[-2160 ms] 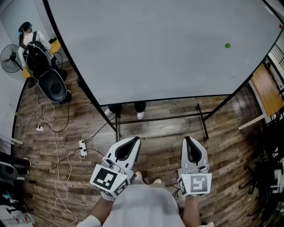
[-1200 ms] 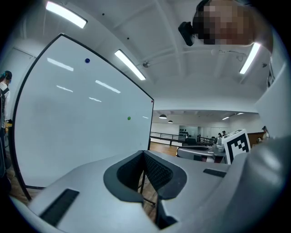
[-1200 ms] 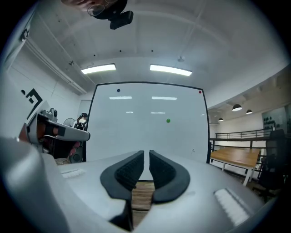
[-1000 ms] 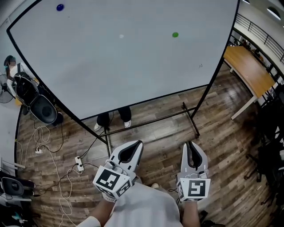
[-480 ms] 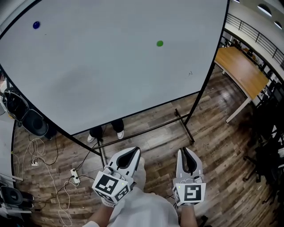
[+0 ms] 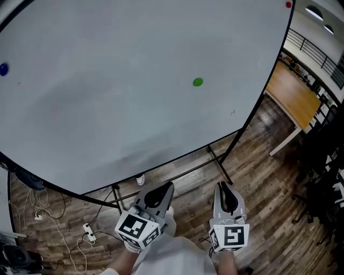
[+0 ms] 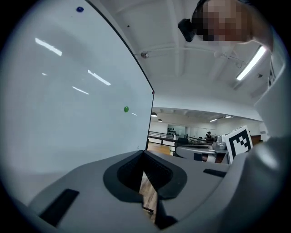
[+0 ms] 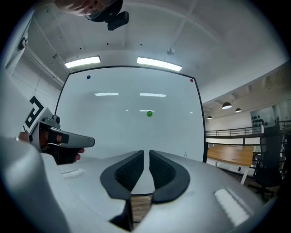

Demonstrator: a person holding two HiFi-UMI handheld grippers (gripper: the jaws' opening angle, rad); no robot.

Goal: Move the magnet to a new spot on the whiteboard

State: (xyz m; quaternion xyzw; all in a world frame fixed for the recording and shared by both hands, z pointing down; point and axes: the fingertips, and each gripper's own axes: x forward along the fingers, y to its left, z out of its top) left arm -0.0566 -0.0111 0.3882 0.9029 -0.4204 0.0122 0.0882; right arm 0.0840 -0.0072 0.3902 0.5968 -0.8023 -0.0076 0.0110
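A green magnet (image 6: 198,82) sticks on the big whiteboard (image 6: 123,107), right of its middle. It also shows in the left gripper view (image 7: 126,109) and the right gripper view (image 8: 149,113). A blue magnet (image 6: 4,69) sits at the far left and a red magnet (image 6: 288,5) at the top right corner. My left gripper (image 6: 161,189) is held low before the board, well short of it, its tips together and empty. My right gripper (image 6: 224,188) is beside it, its pads (image 8: 134,170) a narrow slit apart with nothing between them.
The board's black stand (image 6: 219,161) rests on the wooden floor. A wooden table (image 6: 293,88) and a railing are off to the right, with dark chairs (image 6: 328,177) nearer. Cables and a power strip (image 6: 86,231) lie at the lower left. A shoe (image 6: 140,180) shows under the board.
The whiteboard has come closer and fills more of the head view. The green magnet sits lower in that view. Both grippers have moved toward the board together, their jaws unchanged.
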